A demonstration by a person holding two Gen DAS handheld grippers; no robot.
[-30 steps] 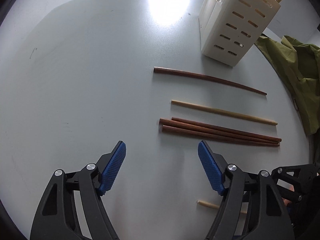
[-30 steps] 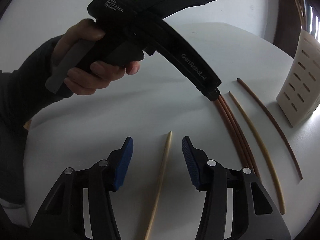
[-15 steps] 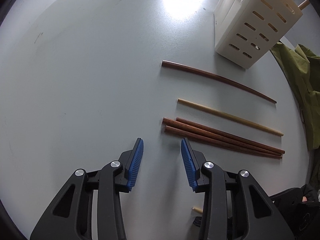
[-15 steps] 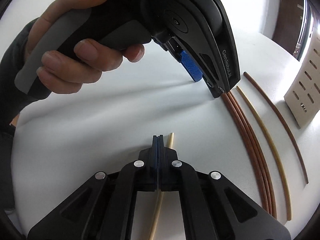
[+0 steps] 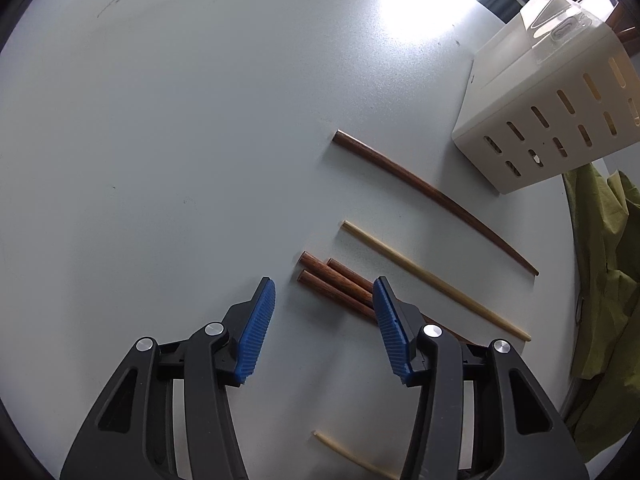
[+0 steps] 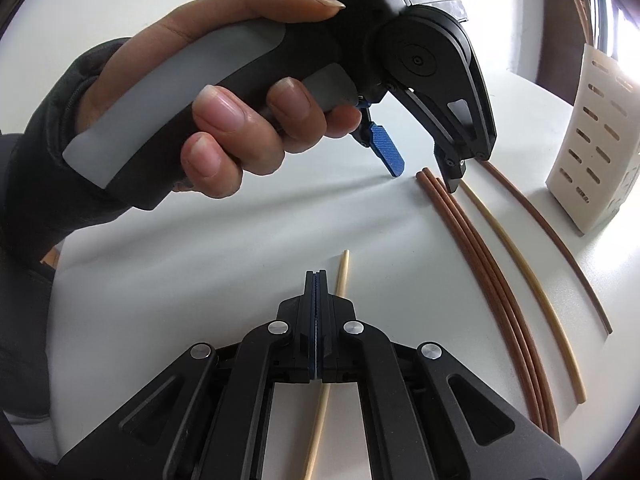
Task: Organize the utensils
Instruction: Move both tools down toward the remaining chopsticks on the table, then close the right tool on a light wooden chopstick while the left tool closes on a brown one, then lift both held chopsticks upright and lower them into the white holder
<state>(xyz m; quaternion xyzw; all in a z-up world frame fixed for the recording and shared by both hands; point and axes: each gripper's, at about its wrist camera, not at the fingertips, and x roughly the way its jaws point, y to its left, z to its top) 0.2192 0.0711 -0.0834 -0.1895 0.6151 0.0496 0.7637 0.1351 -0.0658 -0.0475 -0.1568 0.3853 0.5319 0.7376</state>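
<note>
Having snapped its fingers together beside a pale chopstick (image 6: 342,276) without catching it, the right gripper (image 6: 316,280) holds nothing, while the left gripper (image 5: 320,320) reopens its spread fingers over three brown chopsticks (image 5: 336,286) on the worktop (image 5: 160,160).

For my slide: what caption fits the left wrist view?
Left gripper, jaws opening, straddles three dark brown wooden chopsticks lying near the slotted cream plastic holder.

Brown chopsticks (image 5: 336,284), perhaps cream holder (image 5: 552,120).

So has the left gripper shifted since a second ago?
Yes. In the left wrist view the left gripper now sits over the blunt ends of the three dark chopsticks, closer to them than before, jaws opening around them.
</note>
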